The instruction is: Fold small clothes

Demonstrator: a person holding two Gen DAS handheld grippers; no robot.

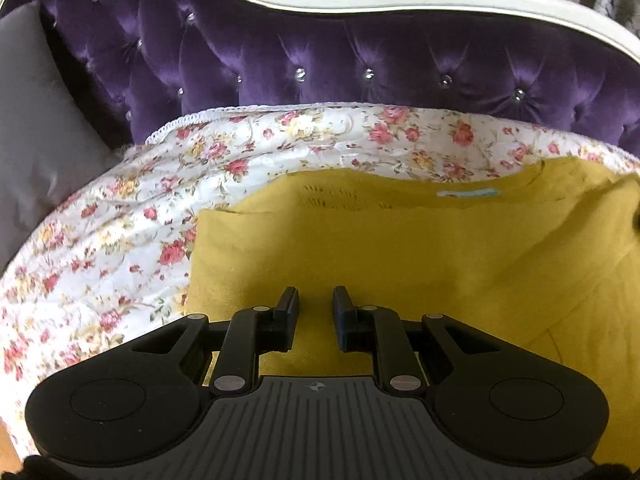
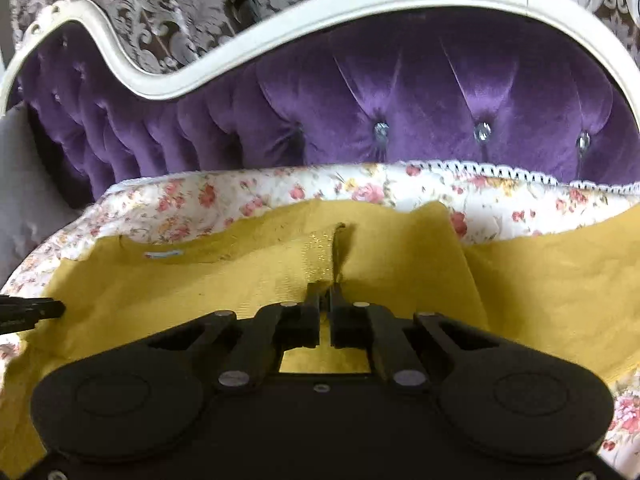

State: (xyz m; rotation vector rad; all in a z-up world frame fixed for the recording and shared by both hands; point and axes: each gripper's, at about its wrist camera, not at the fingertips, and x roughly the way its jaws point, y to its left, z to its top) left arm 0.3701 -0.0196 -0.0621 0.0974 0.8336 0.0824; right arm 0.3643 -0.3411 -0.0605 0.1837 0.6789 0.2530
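A yellow shirt [image 1: 400,248] lies spread on a flowery bed cover [image 1: 120,240] w/ a white lace edge, on a bed right in front of a purple headboard [image 1: 320,60]. The headboard is puffy w/ shiny buttons & has a curvy white frame [image 1: 360,0] around the top. Behind it is a wall w/ a grey leaf pattern [image 2: 180,12]. A grey pillow [image 1: 36,120] sits at the left, beside the headboard. The shirt's neck end is toward the headboard, & a small blue & white label [image 1: 466,193] shows just inside the neck. The shirt's left side looks folded in, w/ a straight edge there. The left gripper [image 1: 316,304] is over the near part of the shirt. Its two black fingers are a bit apart, w/ a small gap, & yellow cloth shows thru the gap, but nothing is pinched there, so it holds nothing. The right gripper [image 2: 325,294] is squeezed nearly all the way closed & it pinches a bit of the yellow shirt. The cloth bunches up into a little ridge [image 2: 340,248] right at its tips, running away toward the headboard. In the right wrist view, the tip of the left gripper pokes in at the far left edge, touching or just over the shirt; can't tell which. More of the shirt spreads off to the right over the flowery cover.
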